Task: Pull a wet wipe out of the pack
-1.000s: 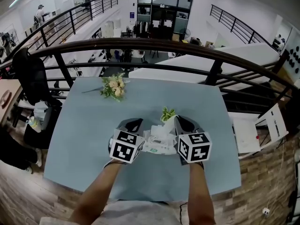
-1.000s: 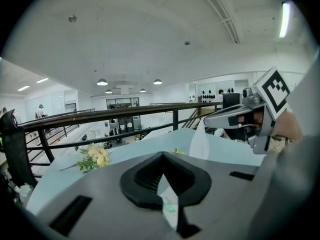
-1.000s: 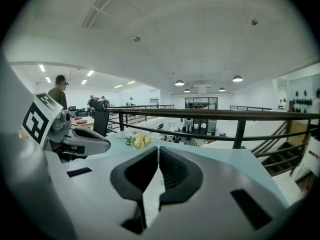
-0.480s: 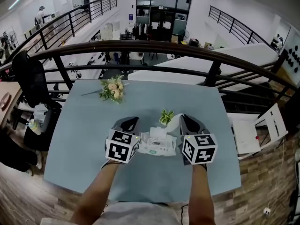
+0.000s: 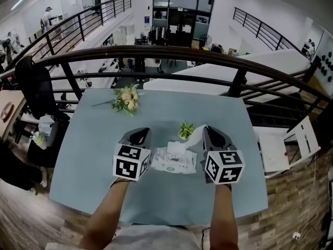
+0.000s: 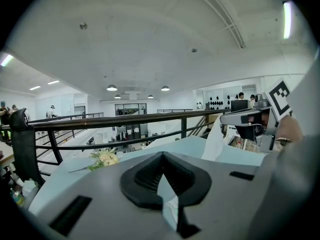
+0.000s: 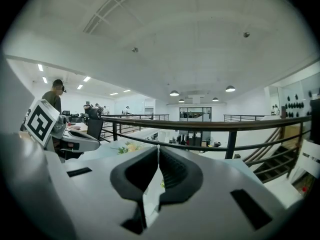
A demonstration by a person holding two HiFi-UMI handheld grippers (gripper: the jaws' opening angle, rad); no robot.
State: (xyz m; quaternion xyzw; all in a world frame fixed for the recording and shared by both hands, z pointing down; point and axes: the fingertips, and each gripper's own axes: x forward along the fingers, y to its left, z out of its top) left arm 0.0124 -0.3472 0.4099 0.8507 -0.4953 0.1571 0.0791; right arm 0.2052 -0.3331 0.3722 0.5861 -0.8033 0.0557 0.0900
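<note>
Right gripper (image 7: 158,149): jaws closed on a wet wipe (image 7: 152,194), with a white fold of the sheet showing in the slit between the pads. In the head view the sheet runs as a taut white strip from the top opening of the wipe pack (image 5: 174,163) up and to the right into this gripper's tip. The left gripper view shows it hanging below the right gripper, clear of the table. Left gripper (image 6: 162,154): jaws together, meeting at the tips. A pale strip with green print shows in the slit behind them, and I cannot tell whether it is pinched there or only seen through the gap. The pack is white with a green label. It lies between the two grippers near the middle of the light blue table (image 5: 93,139), with the left gripper just beside its left end. Each gripper carries its marker cube on the near side, the left cube (image 5: 127,163) and the right cube (image 5: 225,166), with a bare forearm behind each. A small green plant (image 5: 186,130) stands just beyond the pack. A bouquet (image 5: 126,98) of pale flowers lies well apart, at the far left of the table. A dark railing (image 5: 171,51) curves along the table's far edge. A black chair (image 5: 34,85) stands off the left side.
</note>
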